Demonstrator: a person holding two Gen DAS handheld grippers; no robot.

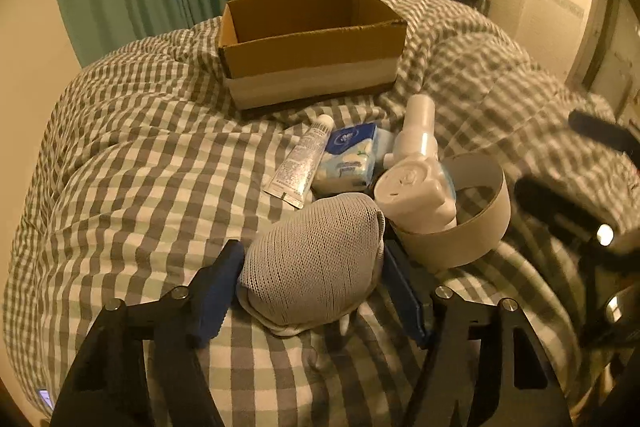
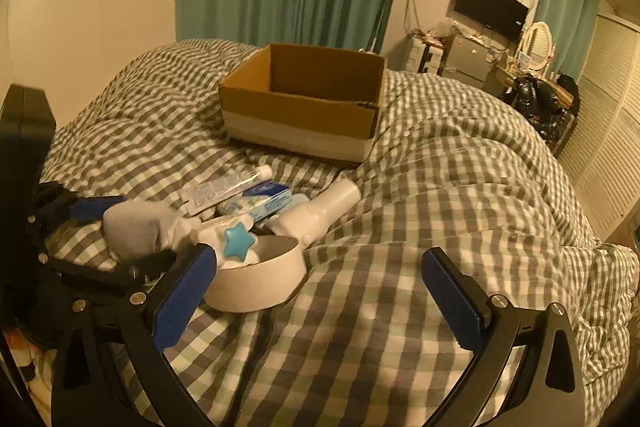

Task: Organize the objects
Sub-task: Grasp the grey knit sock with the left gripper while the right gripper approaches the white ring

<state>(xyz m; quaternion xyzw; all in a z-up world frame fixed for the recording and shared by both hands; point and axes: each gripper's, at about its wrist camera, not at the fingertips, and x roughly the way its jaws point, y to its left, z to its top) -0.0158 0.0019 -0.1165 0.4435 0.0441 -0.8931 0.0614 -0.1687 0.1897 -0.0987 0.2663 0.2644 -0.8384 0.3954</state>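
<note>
The left gripper (image 1: 312,279) presses both blue pads against a grey mesh bundle (image 1: 316,259) on the checked duvet (image 1: 120,187). The right gripper (image 2: 320,291) gapes wide, holding nothing, its left finger partly hiding the white ring (image 2: 260,283). Beyond sits the cardboard box (image 2: 304,99).

Matt corrugated cardboard box (image 1: 312,59), knitted sock (image 1: 312,267)
</note>
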